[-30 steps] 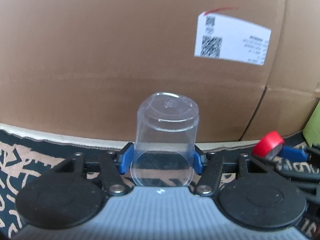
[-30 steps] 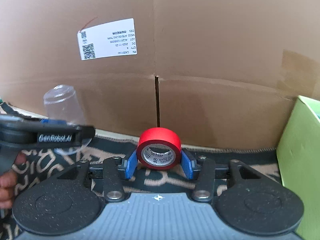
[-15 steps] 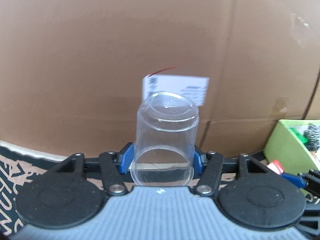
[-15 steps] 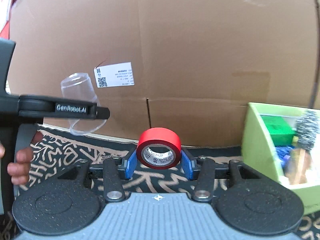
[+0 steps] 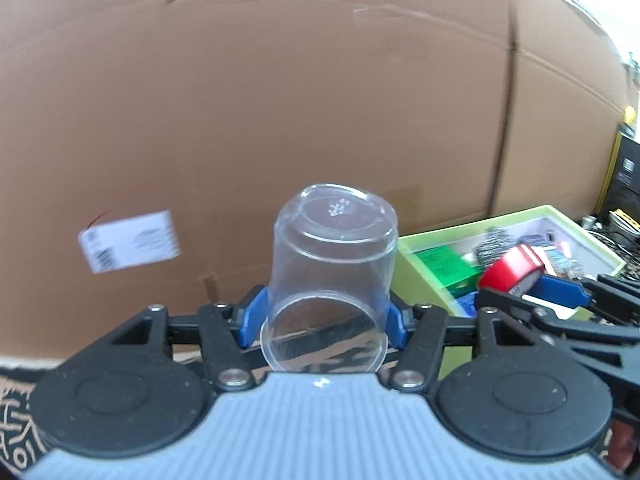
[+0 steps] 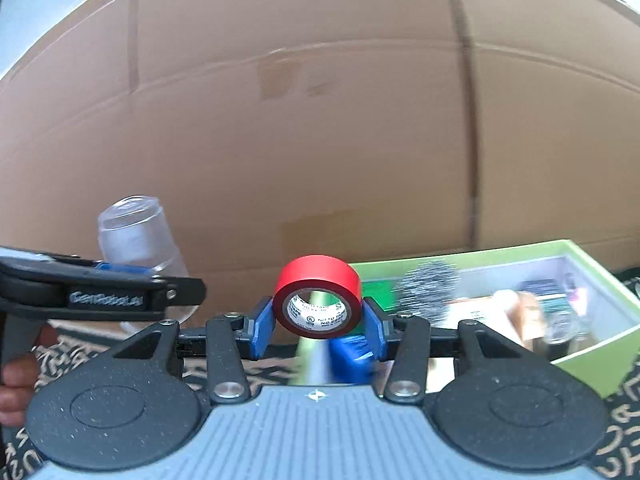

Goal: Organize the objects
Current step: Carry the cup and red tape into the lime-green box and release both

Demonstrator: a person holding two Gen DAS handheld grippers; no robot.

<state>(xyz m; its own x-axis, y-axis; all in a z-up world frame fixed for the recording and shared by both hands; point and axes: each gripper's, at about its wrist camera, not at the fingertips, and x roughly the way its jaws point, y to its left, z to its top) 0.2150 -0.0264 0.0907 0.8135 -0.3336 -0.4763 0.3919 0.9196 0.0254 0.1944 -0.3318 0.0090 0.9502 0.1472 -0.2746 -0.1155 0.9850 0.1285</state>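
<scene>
Jaws of the left gripper are clamping a clear plastic cup, base pointing forward, just left of the green box. Right gripper, about half open, is pinching a red tape roll at that box's near-left corner.

A wall of brown corrugated cardboard fills the backdrop, its panels meeting at dark vertical seams and long horizontal creases. A white shipping label printed with barcodes is stuck low on the left of one panel, blurred in the left wrist view. Below the cardboard lies a dark rug patterned with pale, looping lines. At the far right edge stand dark boxes with yellow trim, with a tangle of cables beside them. Even, soft light falls across the cardboard, brightest toward the upper right corner.
</scene>
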